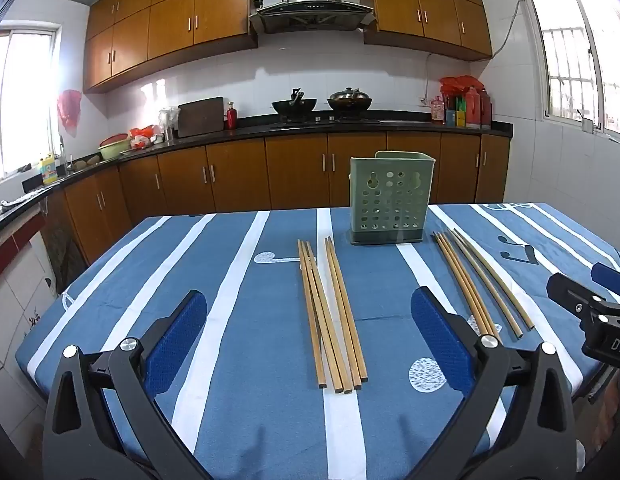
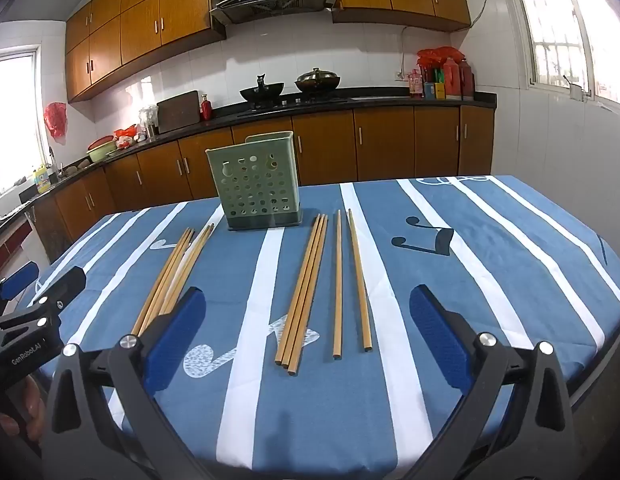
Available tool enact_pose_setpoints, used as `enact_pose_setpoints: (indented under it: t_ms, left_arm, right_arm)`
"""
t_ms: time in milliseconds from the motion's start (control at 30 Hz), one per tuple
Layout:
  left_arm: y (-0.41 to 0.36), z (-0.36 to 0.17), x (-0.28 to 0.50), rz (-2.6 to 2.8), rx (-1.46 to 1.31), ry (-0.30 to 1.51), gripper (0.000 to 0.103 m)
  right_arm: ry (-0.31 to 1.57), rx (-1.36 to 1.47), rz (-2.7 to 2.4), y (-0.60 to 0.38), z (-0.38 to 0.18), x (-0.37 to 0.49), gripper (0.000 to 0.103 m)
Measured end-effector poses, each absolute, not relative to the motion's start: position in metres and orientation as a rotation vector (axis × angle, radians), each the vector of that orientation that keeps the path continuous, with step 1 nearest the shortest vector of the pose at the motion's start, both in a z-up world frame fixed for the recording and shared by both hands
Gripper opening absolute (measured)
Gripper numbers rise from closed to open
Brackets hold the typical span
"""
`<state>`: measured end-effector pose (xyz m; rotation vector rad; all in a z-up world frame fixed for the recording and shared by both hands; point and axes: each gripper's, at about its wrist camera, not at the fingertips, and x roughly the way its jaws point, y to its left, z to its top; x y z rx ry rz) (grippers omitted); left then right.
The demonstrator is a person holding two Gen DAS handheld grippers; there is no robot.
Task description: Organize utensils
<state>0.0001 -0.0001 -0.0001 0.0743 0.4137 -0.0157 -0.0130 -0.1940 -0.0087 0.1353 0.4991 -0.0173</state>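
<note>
Green perforated utensil holder (image 1: 391, 200) stands upright on the blue striped tablecloth (image 1: 238, 320), toward the far edge of the table. It's the landmark for everything below.

Chopsticks, all lying flat on the cloth on the near side of the holder:
- left bundle (image 1: 329, 314): several sticks, far tips just left of the holder's base, running toward the camera. Sticks touch or overlap each other.
- right group (image 2: 304, 292): three tight together, far tips just right of the holder's base.
- two single sticks (image 2: 349, 280) further right of the holder, slightly apart from each other and from the three.

Tongs:
- left gripper (image 1: 310, 332): jaws spread wide, nothing between the pads. In the left wrist view the left bundle lies on the cloth between the two fingers, near ends reaching almost level with the blue pads (image 1: 176, 344). No contact.
- right gripper (image 2: 308, 332): jaws also wide apart, empty. The three-stick group and the two singles lie on the cloth between its fingers, near ends just short of the pads. No contact.

Both grippers sit on the near side of the holder, well apart from it, angled down at the table. Each one shows at the edge of the other's view.

Behind the holder: kitchen counter (image 1: 349, 126) with two woks (image 1: 321, 104) on the stove, range hood (image 1: 310, 0) above, wooden cabinets.
</note>
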Motion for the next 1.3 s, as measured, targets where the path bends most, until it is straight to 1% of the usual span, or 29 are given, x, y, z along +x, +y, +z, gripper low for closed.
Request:
enact_pose_setpoints:
  t_ms: [1300]
  left_arm:
    - [0.0001,-0.0001,0.0002,-0.016,0.071,0.415,0.101]
  right_arm:
    - [0.498,0.139,-0.017,-0.1931,-0.0115,-0.0112,0.099]
